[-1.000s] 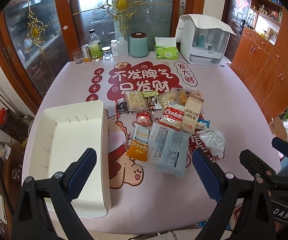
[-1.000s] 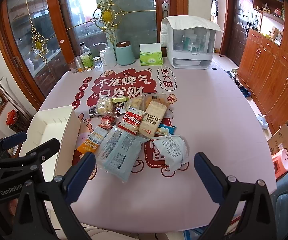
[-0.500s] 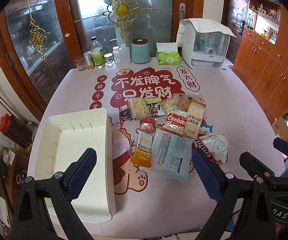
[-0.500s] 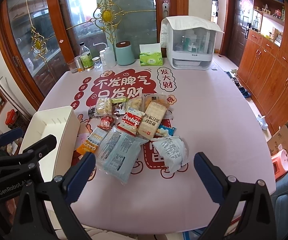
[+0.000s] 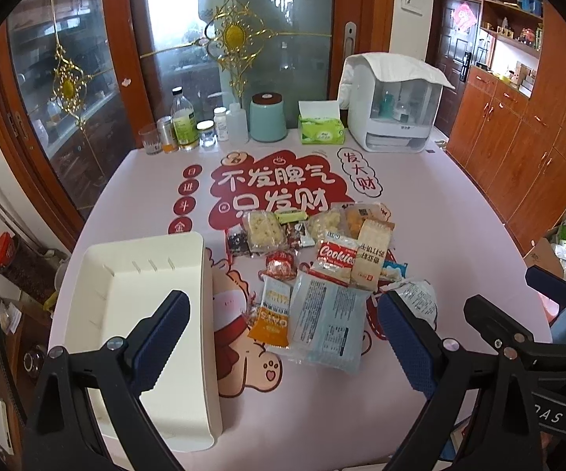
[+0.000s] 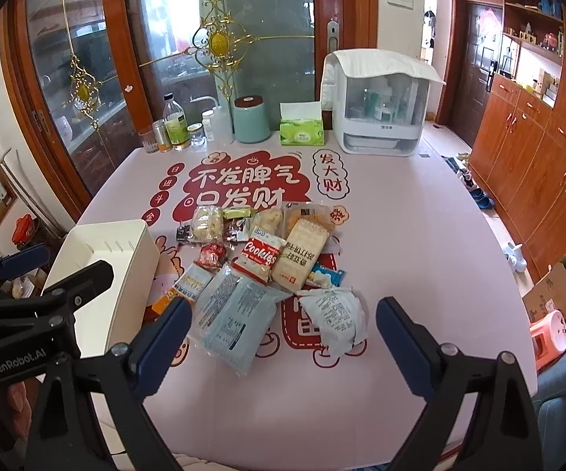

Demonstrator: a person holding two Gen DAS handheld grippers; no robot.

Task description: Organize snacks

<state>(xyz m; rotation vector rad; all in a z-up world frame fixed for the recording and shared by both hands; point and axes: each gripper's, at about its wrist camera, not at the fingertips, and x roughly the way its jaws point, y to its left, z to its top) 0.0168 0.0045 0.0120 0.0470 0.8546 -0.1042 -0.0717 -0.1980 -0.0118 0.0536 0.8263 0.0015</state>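
White bin just left of snack pile; tissue box beyond.

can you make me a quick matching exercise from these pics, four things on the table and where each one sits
Things:
1. white bin
2. Cookies pack
3. tissue box
4. crumpled white packet

Places:
A. far edge, beside the teal canister
B. left side of the table
C. middle of the snack pile
D. near right end of the pile

Pairs: 1-B, 2-C, 3-A, 4-D
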